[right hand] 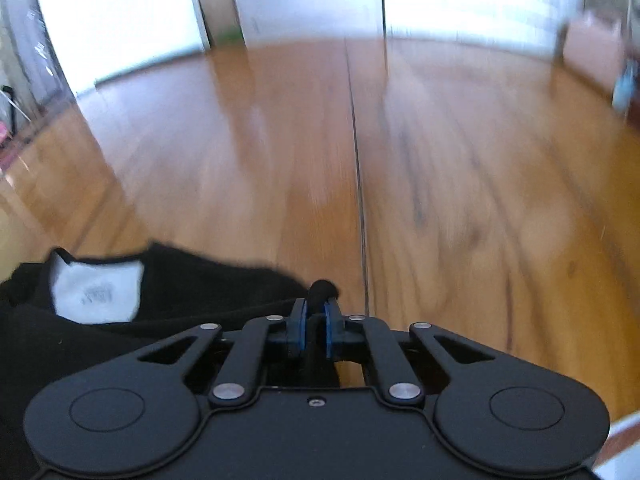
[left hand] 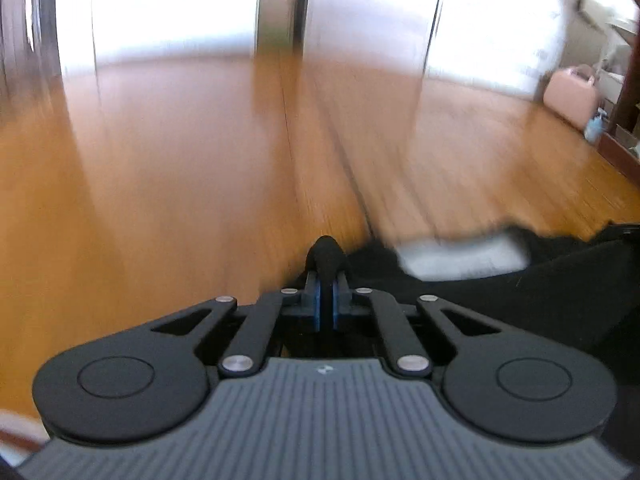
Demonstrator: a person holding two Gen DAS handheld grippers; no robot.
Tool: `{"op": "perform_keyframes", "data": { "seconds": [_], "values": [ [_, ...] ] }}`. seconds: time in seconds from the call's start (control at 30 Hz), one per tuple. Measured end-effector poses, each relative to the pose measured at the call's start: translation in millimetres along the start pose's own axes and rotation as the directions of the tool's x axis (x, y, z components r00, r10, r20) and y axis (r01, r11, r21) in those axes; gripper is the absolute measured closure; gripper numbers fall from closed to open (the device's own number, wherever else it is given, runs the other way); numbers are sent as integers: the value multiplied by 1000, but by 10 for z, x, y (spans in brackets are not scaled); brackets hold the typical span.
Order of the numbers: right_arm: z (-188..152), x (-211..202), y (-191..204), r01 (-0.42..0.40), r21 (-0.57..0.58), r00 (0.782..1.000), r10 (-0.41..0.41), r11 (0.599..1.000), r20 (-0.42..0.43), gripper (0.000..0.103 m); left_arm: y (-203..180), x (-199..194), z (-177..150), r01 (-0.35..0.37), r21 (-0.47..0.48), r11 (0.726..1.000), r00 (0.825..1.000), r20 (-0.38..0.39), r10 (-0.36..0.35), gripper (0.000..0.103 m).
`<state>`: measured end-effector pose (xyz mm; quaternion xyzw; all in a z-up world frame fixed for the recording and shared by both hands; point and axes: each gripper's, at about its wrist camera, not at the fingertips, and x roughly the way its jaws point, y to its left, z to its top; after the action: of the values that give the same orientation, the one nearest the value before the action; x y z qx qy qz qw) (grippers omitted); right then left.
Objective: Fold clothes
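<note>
Left wrist view: left gripper pinching a bunched edge of soft black fabric garment, trailing toward 3 o'clock; right gripper clamped likewise, white neck label at 9 o'clock; best kept level, taut, moving together above blurred orange wooden floor.

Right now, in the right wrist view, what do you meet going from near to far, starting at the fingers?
Blue-padded fingers shut on a fold of black garment → blurred wooden floor with a dark seam running away from the camera → bright white panels at the far end.
</note>
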<state>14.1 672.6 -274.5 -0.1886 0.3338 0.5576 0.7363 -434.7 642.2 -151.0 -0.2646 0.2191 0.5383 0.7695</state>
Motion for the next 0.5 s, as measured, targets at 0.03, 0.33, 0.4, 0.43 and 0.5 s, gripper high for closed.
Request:
{"op": "perform_keyframes", "data": {
  "seconds": [0.03,0.33,0.4,0.43,0.5],
  "values": [
    [-30,-36,33,13,-24,999,-12,1000,43,95,-51,-16,25,-21,40,999,999,26,20,98],
    [-175,83,64,159,-78,987,-161,984,-21,51,-92,81,-29,-17,51,999,993,-119,23,76],
    [-142,-77,-56,159,-20,987,-159,987,-13,48,-84,-46,-54,-25,64,998,993,-113,33,60],
    [-127,-166,-120,156,7,988,-156,988,-5,48,-66,-110,-67,-4,50,999,994,-109,9,57],
    [-109,-332,-247,134,68,991,-135,989,7,48,-30,-239,-94,40,22,999,994,-101,-38,55]
  ]
}}
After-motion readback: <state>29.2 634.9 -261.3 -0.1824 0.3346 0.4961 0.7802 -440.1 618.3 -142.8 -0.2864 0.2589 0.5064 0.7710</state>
